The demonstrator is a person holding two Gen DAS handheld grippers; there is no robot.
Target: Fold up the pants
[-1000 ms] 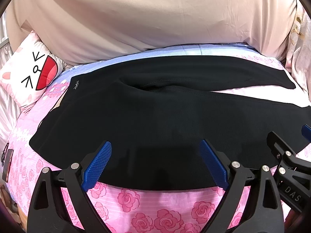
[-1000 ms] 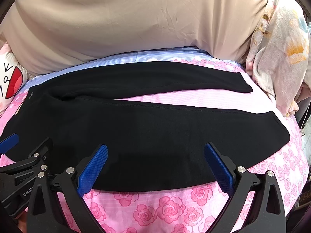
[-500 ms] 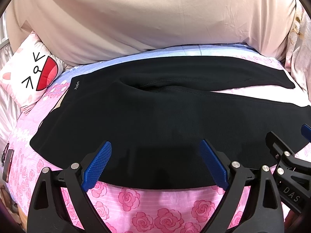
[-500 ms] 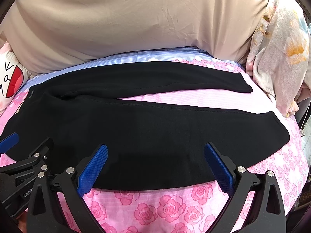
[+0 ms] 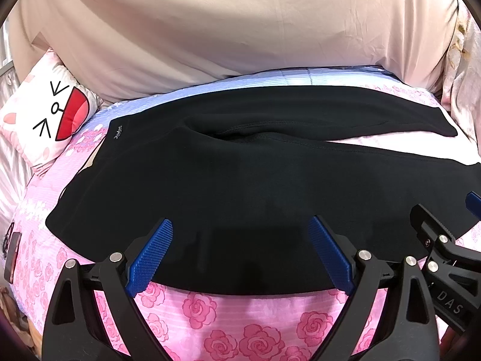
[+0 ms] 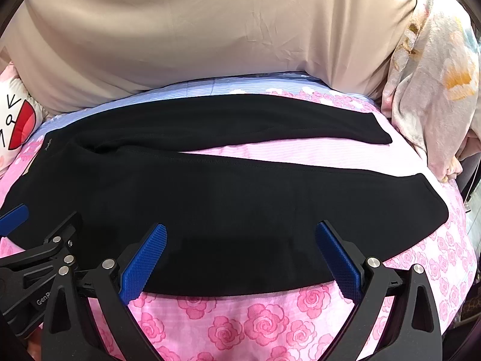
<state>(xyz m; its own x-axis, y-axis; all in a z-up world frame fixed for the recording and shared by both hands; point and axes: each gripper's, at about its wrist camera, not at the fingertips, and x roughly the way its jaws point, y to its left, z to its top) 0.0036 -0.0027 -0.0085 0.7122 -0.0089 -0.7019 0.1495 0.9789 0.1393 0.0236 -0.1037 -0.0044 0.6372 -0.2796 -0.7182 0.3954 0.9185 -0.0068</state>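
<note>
Black pants [image 5: 240, 186] lie flat on the pink rose bed sheet [image 5: 240, 325], waistband to the left, two legs spread apart to the right. They also show in the right wrist view [image 6: 240, 198]. My left gripper [image 5: 240, 231] is open and empty, hovering over the near edge of the near leg by the hip. My right gripper [image 6: 242, 234] is open and empty over the near edge of the same leg, further right. Each gripper shows at the edge of the other's view: the right one [image 5: 445, 240], the left one [image 6: 36, 240].
A beige padded headboard or cushion [image 5: 240, 39] rises behind the bed. A white cartoon-face pillow [image 5: 48, 114] lies at the far left. A floral blanket [image 6: 433, 90] is bunched at the far right. A dark phone-like object [image 5: 12, 252] lies at the left edge.
Nothing has visibly changed; both grippers hover open over the near leg's edge.
</note>
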